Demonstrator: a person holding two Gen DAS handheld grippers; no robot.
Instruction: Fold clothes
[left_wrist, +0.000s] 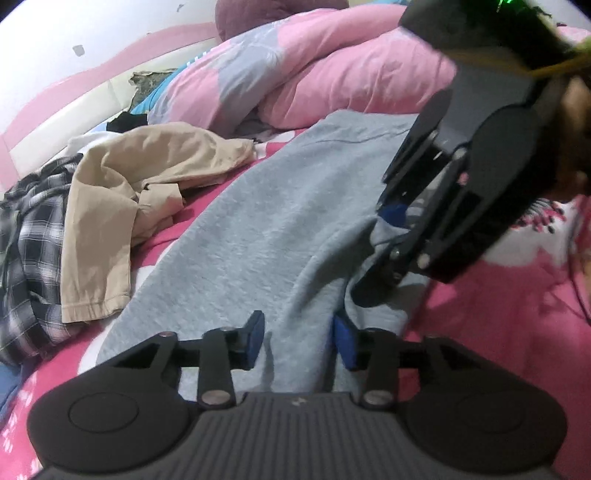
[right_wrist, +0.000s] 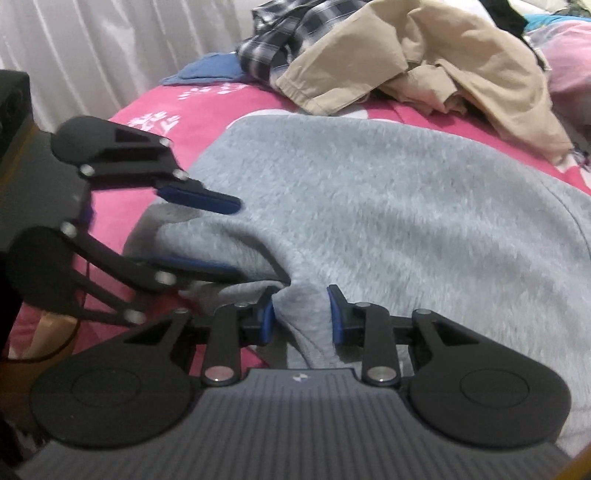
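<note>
A grey fleece garment lies spread across the pink bedsheet. My left gripper is at its near hem, with a thick fold of the grey cloth filling the gap between its blue pads. My right gripper sits close beside it on the same edge. Its pads pinch a bunched ridge of the grey fabric, which rises a little off the bed there. Both grippers point downward at the cloth, only a short way apart.
A crumpled beige garment and a black-and-white plaid shirt lie piled beyond the grey one. A pink duvet is heaped by the headboard. A blue cloth lies near the white curtain.
</note>
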